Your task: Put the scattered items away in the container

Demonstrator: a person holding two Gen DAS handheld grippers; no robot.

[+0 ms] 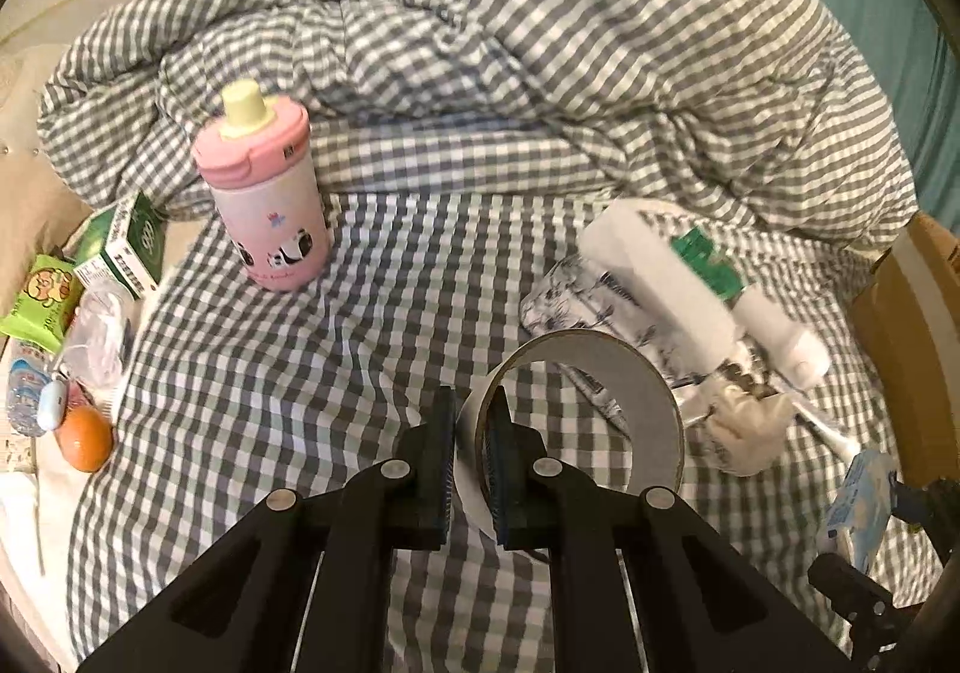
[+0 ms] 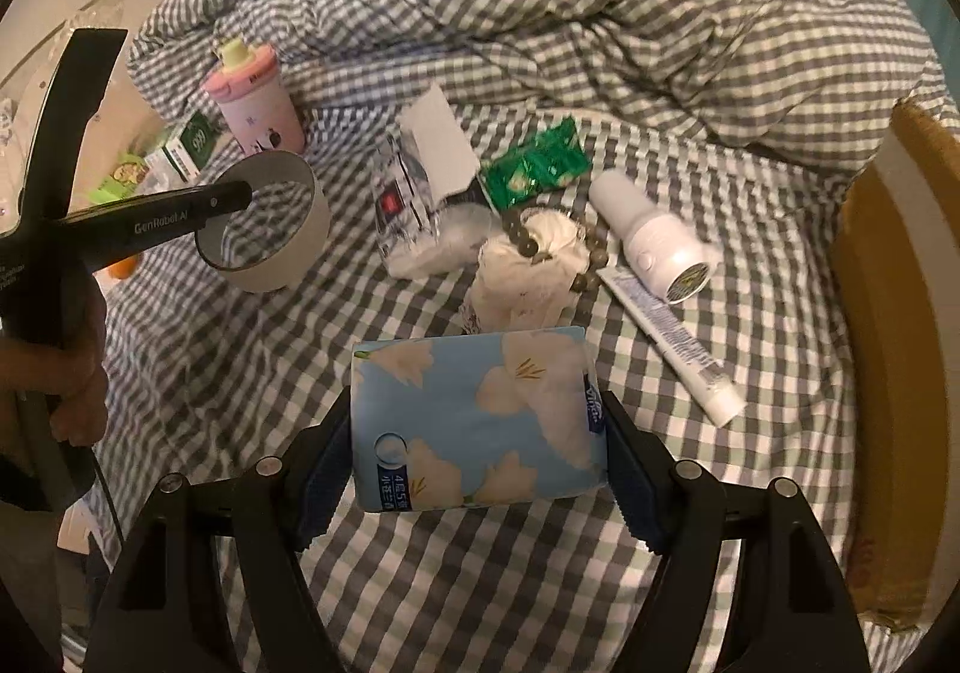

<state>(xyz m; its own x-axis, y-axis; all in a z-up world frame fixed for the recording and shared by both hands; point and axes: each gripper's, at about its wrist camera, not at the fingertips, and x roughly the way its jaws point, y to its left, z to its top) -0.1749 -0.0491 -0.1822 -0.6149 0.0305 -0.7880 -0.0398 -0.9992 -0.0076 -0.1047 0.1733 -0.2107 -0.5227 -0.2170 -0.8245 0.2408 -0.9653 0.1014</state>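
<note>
We had our left claw (image 1: 471, 469) pinching the wall of the tape roll (image 1: 576, 409) and our right claw (image 2: 480, 463) squeezing the blue tissue pack (image 2: 474, 421), both up over the bed (image 2: 480, 583), with the cardboard box (image 2: 888, 313) off to the right, nearer our right hand.

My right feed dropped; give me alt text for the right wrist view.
The right claw grips a blue floral tissue pack above a checked bedsheet. Beyond lie a toothpaste tube, white bottle and beads; the left claw holds a tape roll.
</note>
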